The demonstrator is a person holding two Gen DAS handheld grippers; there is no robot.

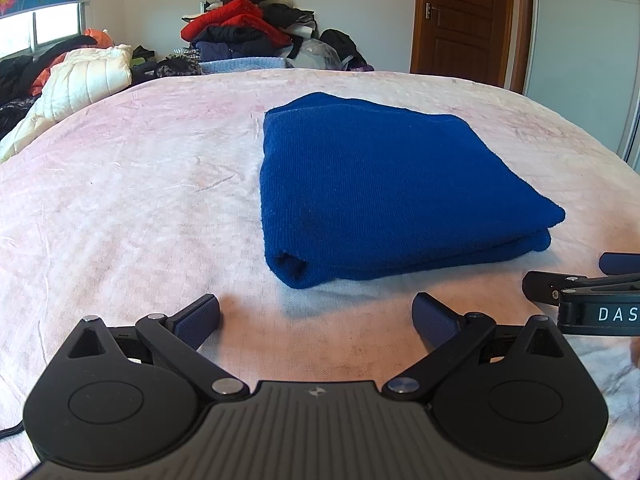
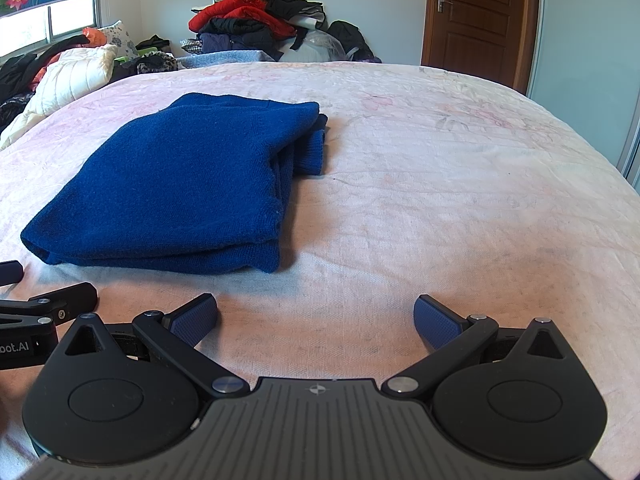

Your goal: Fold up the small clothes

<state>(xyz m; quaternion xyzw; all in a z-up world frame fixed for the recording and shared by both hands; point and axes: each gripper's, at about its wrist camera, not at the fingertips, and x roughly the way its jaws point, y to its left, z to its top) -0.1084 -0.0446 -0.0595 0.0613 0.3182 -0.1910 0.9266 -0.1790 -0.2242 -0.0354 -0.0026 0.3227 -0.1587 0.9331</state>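
A blue knitted garment (image 1: 384,188) lies folded into a thick rectangle on the pink bedspread (image 1: 128,208). In the right wrist view the same blue garment (image 2: 172,184) sits to the left, with a ribbed cuff sticking out at its far right corner. My left gripper (image 1: 316,320) stands open just short of the garment's near edge, nothing between its fingers. My right gripper (image 2: 316,320) is open too, over bare bedspread (image 2: 440,200) to the right of the garment. Each gripper's side shows at the edge of the other's view.
A tall heap of red, black and dark clothes (image 1: 248,28) rises behind the bed's far edge. A cream quilted jacket (image 1: 76,88) and more clothes lie at the far left under a window. A brown door (image 1: 464,16) stands at the back right.
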